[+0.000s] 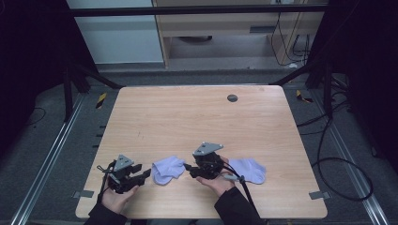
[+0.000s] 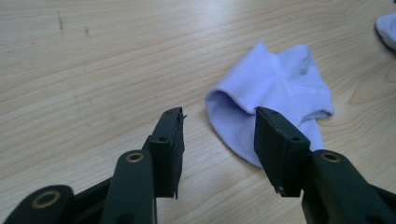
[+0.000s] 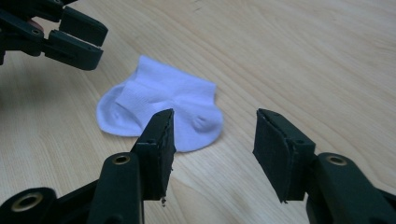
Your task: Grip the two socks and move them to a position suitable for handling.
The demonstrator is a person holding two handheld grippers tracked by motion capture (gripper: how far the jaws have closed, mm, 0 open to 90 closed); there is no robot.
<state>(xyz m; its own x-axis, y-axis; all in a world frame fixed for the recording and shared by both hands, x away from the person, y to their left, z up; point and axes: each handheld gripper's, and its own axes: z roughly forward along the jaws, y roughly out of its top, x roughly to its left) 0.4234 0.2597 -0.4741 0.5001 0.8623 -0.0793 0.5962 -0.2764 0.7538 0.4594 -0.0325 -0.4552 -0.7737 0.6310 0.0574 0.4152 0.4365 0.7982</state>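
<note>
Two small pale lilac socks lie near the table's front edge. One sock (image 1: 168, 169) (image 2: 275, 93) (image 3: 163, 107) lies flat between my two grippers. My left gripper (image 1: 143, 175) (image 2: 219, 135) points at it from the left, jaws open, its right jaw over the sock's opening without pinching it. My right gripper (image 1: 191, 172) (image 3: 215, 135) faces it from the right, open and with nothing between its jaws, the sock just beyond its left jaw. The right gripper view also catches the left gripper (image 3: 70, 32) at the top left. The second sock (image 1: 248, 169) (image 2: 387, 28) lies behind the right hand.
The wooden table (image 1: 197, 117) has a dark round grommet (image 1: 232, 98) near its far edge. A black cable (image 1: 244, 187) trails from the right gripper over the front edge. Metal frame rails and floor cables surround the table.
</note>
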